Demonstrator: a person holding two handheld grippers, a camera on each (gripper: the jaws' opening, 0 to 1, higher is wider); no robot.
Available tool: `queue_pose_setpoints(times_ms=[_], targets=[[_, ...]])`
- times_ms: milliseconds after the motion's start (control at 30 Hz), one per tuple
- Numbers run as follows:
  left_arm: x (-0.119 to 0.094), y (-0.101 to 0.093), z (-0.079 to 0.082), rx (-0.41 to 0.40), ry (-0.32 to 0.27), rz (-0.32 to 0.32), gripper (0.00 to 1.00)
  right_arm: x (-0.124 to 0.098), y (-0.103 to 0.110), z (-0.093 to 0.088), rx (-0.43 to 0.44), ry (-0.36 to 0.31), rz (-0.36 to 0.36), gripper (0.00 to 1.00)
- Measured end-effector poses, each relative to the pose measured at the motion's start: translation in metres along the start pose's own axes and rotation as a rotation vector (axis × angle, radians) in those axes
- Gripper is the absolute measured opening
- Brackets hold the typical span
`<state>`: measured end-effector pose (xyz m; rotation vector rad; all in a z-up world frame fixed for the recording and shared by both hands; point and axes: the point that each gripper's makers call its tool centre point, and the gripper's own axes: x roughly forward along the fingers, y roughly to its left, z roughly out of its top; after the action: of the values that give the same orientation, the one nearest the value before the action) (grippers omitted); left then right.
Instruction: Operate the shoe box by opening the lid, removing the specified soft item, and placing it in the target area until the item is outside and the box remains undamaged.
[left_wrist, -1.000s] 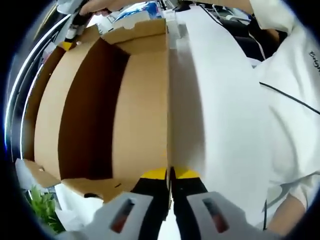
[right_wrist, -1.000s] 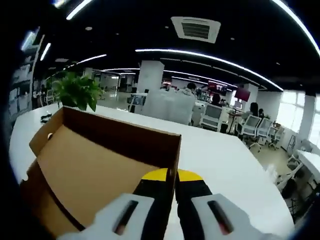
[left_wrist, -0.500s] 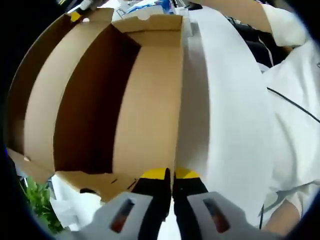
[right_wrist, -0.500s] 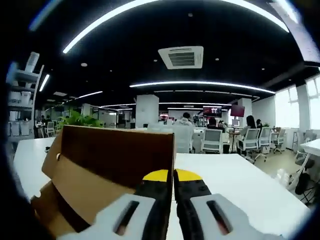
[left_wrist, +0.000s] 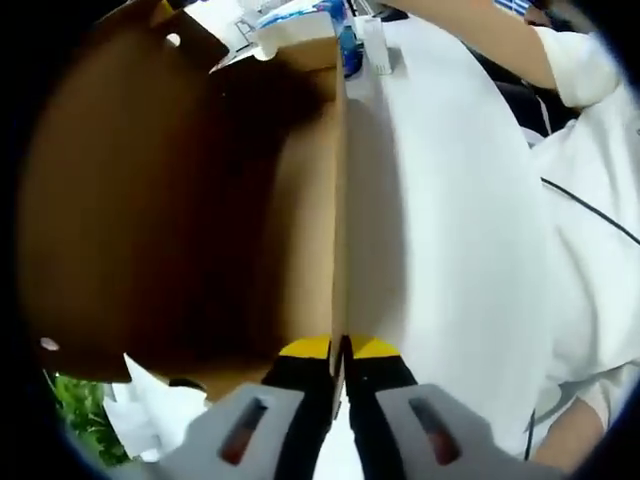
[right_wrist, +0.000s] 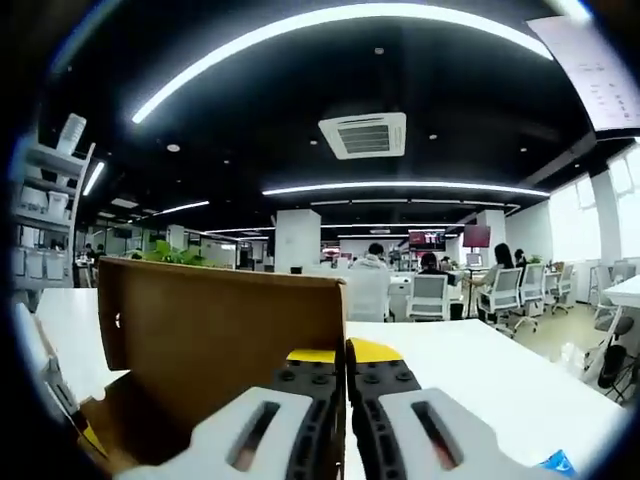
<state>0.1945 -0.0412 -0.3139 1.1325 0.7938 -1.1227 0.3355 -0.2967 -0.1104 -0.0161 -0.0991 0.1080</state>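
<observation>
The brown cardboard shoe box (left_wrist: 300, 230) stands on the white table (left_wrist: 450, 220). My left gripper (left_wrist: 340, 350) is shut on the thin upper edge of the box's near wall. The lid (left_wrist: 110, 200), with a small round hole near its corner, leans over the box, and the inside is in dark shadow, so I cannot make out any contents. In the right gripper view the lid (right_wrist: 230, 330) stands nearly upright, and my right gripper (right_wrist: 346, 352) is shut on its free edge.
A person in a white shirt (left_wrist: 590, 230) stands close by the table, one arm (left_wrist: 480, 30) reaching over its far end. Small blue and white packages (left_wrist: 310, 25) lie beyond the box. A green plant (left_wrist: 75, 410) shows low left. Office chairs (right_wrist: 430, 295) and desks stand behind.
The lid has swung up from a low slope to nearly upright with my right gripper on it. In the left gripper view it now leans over the box and darkens the inside.
</observation>
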Motion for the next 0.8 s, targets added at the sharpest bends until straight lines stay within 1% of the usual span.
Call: queue_pose_setpoints(times_ms=[167,300,367,433,500,533,633,700,800], targets=[[0.000,0.001,0.000,-0.009,-0.008,-0.003,0.05,-0.009,-0.002,-0.002,-0.011,-0.015,-0.016,0.00],[-0.001,0.002,0.001,-0.003,-0.008,0.008,0.08,-0.022,-0.004,-0.006,-0.013,-0.009,-0.026,0.00],[-0.001,0.004,0.002,-0.013,-0.010,0.015,0.09,-0.033,-0.007,-0.006,-0.060,-0.021,-0.055,0.00],[-0.001,0.004,0.002,-0.014,-0.017,0.017,0.10,-0.041,-0.006,-0.007,-0.058,-0.029,-0.050,0.00],[-0.001,0.006,0.001,-0.018,-0.023,0.026,0.12,-0.047,-0.009,-0.008,-0.091,-0.032,-0.070,0.00],[-0.001,0.009,0.002,-0.005,-0.028,0.048,0.14,-0.050,-0.009,-0.009,-0.090,-0.033,-0.071,0.00],[-0.002,0.007,0.002,0.021,-0.044,0.049,0.14,-0.054,-0.011,-0.012,-0.112,-0.046,-0.088,0.00],[-0.003,0.008,0.003,0.017,-0.071,0.045,0.16,-0.055,-0.012,-0.017,-0.074,-0.049,-0.078,0.00],[-0.004,0.009,0.004,0.006,-0.085,0.051,0.16,-0.056,-0.011,-0.016,-0.079,-0.074,-0.076,0.00]])
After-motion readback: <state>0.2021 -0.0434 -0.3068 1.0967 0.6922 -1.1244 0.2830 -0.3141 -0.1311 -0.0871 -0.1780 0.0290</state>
